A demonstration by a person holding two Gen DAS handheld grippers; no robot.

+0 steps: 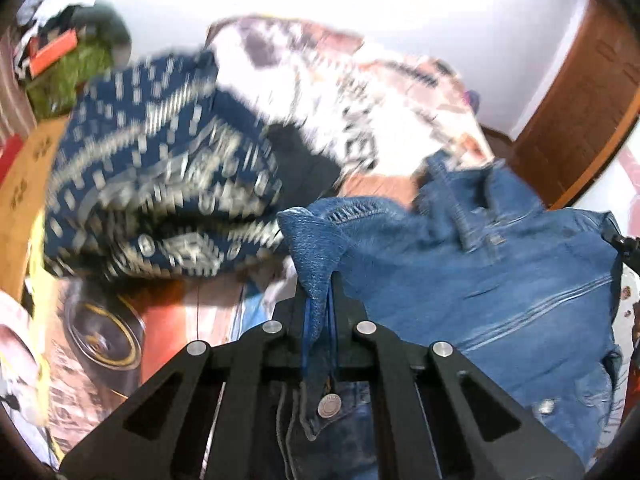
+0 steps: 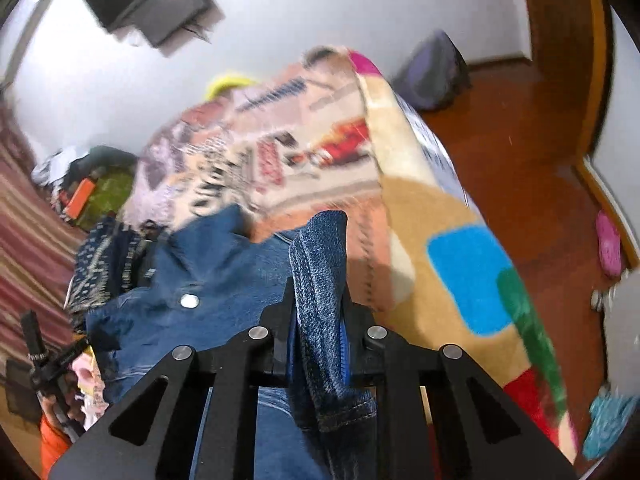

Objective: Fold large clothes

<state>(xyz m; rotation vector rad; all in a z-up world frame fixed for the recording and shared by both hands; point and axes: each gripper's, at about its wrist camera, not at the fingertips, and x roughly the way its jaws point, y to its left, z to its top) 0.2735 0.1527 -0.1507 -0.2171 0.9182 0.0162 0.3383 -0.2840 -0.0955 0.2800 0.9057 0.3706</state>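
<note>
**Denim jacket pinched at both ends**

Left gripper (image 1: 319, 280): jaws narrow, clamped on a fold of the denim jacket (image 1: 480, 248); a metal button (image 1: 329, 405) hangs just below the fingers. Right gripper (image 2: 318, 288): jaws narrow, gripping a stitched edge of the same jacket (image 2: 192, 272). Garment stretched between the two, over the patterned blanket (image 2: 420, 208). Navy patterned cloth (image 1: 160, 168) bunched to the left, beside the jacket. Wooden floor (image 2: 520, 140) to the right. Frames blurred
</note>
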